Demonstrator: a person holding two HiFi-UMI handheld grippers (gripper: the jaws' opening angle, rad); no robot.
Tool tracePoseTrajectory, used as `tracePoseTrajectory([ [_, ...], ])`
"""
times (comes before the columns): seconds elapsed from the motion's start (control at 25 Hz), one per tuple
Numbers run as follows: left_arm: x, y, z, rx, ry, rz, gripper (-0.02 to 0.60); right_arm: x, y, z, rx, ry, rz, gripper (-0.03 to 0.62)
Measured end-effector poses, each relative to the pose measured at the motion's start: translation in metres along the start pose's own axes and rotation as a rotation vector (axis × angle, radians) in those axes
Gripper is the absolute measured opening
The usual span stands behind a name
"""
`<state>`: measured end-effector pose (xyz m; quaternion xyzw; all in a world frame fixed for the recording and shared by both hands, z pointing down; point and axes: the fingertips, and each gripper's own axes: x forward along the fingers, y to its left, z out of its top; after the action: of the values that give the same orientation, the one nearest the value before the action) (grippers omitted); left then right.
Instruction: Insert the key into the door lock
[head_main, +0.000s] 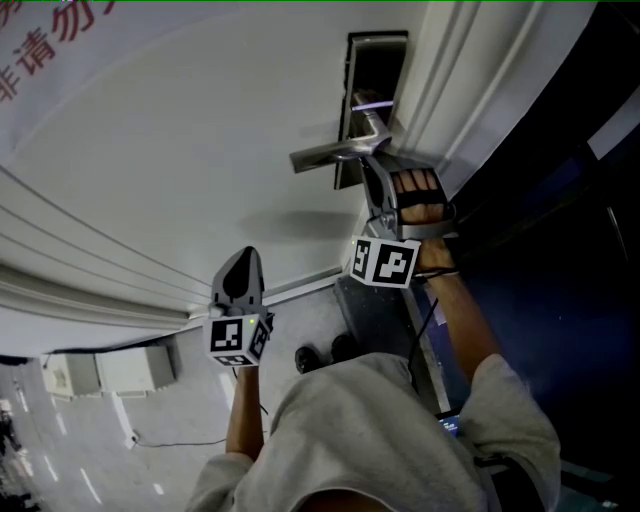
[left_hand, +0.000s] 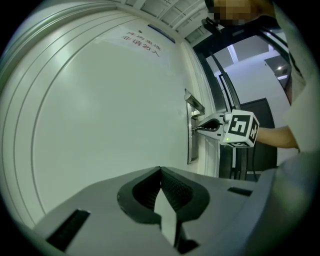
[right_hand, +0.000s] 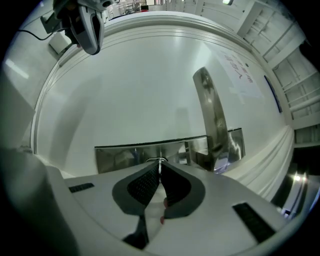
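The steel lock plate (head_main: 352, 100) with its lever handle (head_main: 325, 155) sits at the edge of a white door (head_main: 200, 150). My right gripper (head_main: 372, 168) points at the plate just below the lever. In the right gripper view its jaws (right_hand: 159, 170) are shut on a thin metal key (right_hand: 159, 164), whose tip meets the lock plate (right_hand: 125, 156) at the keyhole. The lever handle (right_hand: 212, 115) stands to the right of it. My left gripper (head_main: 242, 258) hangs lower and away from the lock, facing the bare door. Its jaws (left_hand: 160, 172) are shut with nothing between them.
The door frame's mouldings (head_main: 470, 90) run beside the lock, with a dark opening (head_main: 570, 250) past them. A paper notice with red print (head_main: 50, 50) hangs on the door. From the left gripper view, the right gripper's marker cube (left_hand: 240, 129) shows by the lock plate (left_hand: 190, 142).
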<state>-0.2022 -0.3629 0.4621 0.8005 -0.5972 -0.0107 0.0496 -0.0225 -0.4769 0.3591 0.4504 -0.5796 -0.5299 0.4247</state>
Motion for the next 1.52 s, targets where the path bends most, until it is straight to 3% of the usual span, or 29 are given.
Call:
tracePoseTrajectory([
  [0.36, -0.005, -0.004, 0.002, 0.009, 0.005, -0.004, 0.018, 0.001, 0.006, 0.001, 0.008, -0.023, 0.034, 0.037],
  [0.44, -0.008, -0.004, 0.001, 0.004, 0.016, 0.0, 0.018, -0.002, 0.011, 0.003, 0.045, -0.043, 0.061, 0.177],
  [0.6, -0.01, -0.006, 0.005, 0.012, 0.007, 0.003, 0.018, -0.015, 0.004, 0.004, 0.113, -0.084, 0.016, 0.182],
  [0.84, -0.012, -0.014, 0.006, 0.02, 0.021, -0.002, 0.018, -0.035, 0.003, -0.006, 0.202, -0.08, 0.025, 0.187],
  [0.96, -0.011, -0.017, 0.011, 0.039, 0.003, -0.004, 0.018, -0.052, 0.002, -0.012, 0.447, -0.096, 0.058, 0.179],
  [1.12, -0.013, -0.014, 0.009, 0.037, 0.018, 0.009, 0.018, -0.071, 0.011, -0.022, 1.033, -0.135, 0.183, 0.128],
  [1.2, -0.015, -0.013, 0.009, 0.031, 0.02, 0.02, 0.018, -0.078, 0.021, -0.026, 1.243, -0.141, 0.226, 0.099],
  [1.28, -0.017, -0.013, 0.011, 0.028, 0.019, 0.029, 0.018, -0.086, 0.032, -0.031, 1.332, -0.134, 0.234, 0.073],
  [1.52, -0.024, -0.012, 0.009, 0.034, 0.025, 0.049, 0.018, -0.103, 0.053, -0.037, 1.464, -0.127, 0.241, 0.044],
])
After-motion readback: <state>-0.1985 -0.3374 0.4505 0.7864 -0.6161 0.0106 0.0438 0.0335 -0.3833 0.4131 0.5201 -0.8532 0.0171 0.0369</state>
